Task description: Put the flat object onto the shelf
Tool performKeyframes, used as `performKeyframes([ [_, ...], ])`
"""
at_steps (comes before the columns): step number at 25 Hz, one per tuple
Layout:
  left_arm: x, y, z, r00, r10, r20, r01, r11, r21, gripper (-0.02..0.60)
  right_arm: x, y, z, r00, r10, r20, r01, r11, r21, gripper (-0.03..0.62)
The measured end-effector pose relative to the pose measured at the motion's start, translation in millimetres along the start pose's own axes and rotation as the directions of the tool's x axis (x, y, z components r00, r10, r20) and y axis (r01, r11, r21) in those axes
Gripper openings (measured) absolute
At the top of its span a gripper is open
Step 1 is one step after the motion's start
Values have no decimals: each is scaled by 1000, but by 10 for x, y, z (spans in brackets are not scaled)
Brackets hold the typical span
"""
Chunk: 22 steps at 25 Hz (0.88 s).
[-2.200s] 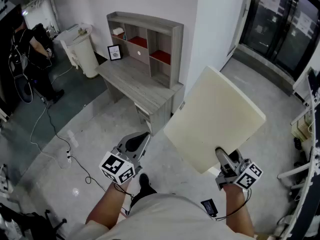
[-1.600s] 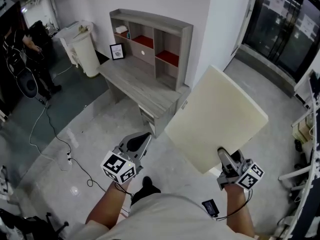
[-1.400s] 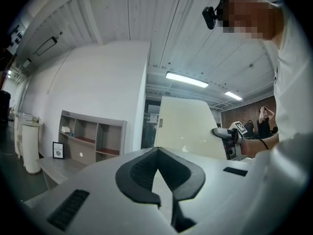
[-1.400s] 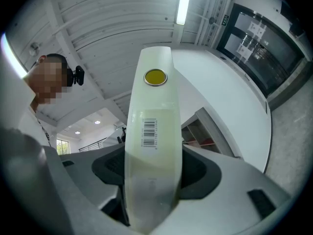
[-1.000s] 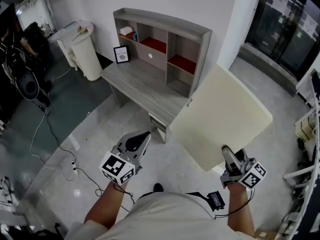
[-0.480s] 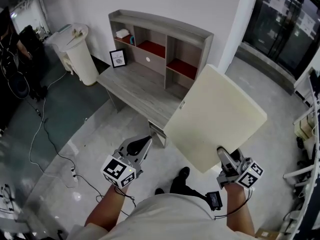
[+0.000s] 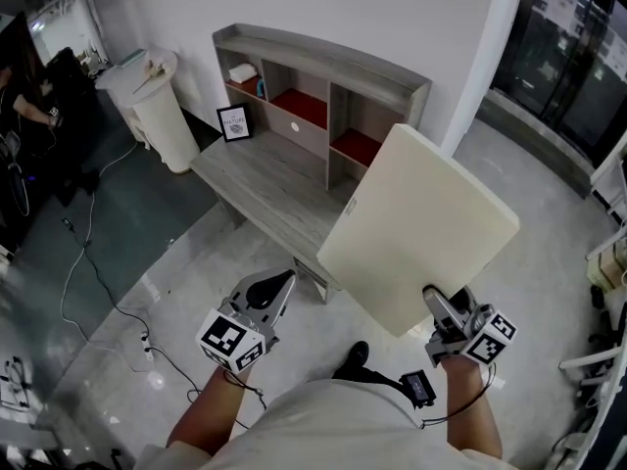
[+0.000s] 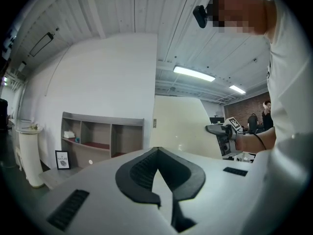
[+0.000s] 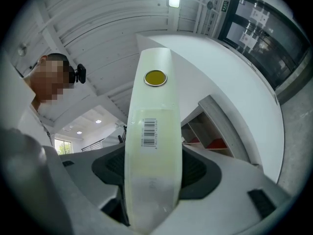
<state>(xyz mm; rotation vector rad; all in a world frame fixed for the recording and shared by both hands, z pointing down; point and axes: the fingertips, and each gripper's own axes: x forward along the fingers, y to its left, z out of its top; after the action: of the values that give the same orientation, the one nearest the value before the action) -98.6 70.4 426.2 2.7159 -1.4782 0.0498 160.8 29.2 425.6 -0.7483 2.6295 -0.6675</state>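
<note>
A large cream flat board [image 7: 416, 233] is held up in the air by its near edge, with my right gripper [image 7: 443, 313] shut on it. In the right gripper view the board's edge [image 9: 152, 146], with a barcode sticker and a yellow dot, runs up between the jaws. My left gripper [image 7: 266, 294] hangs lower left, shut and empty, its jaws touching in the left gripper view [image 8: 157, 177]. The grey shelf unit [image 7: 323, 91] with red-floored cubbies stands on a grey desk [image 7: 265, 189] against the white wall, ahead of both grippers.
A small framed picture [image 7: 234, 122] stands on the desk's left end. A white bin [image 7: 162, 106] is left of the desk. A cable [image 7: 83, 272] trails over the floor. A person [image 7: 24, 96] is at far left. Glass doors [image 7: 578, 57] lie to the right.
The desk and shelf have drawn nearer and shifted toward the middle of the view as I walk up. The board stays in my right gripper. The left gripper stays shut and low.
</note>
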Motion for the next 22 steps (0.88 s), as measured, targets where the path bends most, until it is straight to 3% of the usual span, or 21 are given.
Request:
performKeyframes([
  [12, 1258, 133, 117, 1000, 10, 9, -10, 1000, -9, 12, 368, -962, 603, 998, 57, -31, -57, 998, -1, 293],
  [22, 1776, 390, 41, 1000, 1, -10, -2, 1000, -28, 12, 705, -1371, 723, 995, 69, -71, -70, 997, -19, 293],
])
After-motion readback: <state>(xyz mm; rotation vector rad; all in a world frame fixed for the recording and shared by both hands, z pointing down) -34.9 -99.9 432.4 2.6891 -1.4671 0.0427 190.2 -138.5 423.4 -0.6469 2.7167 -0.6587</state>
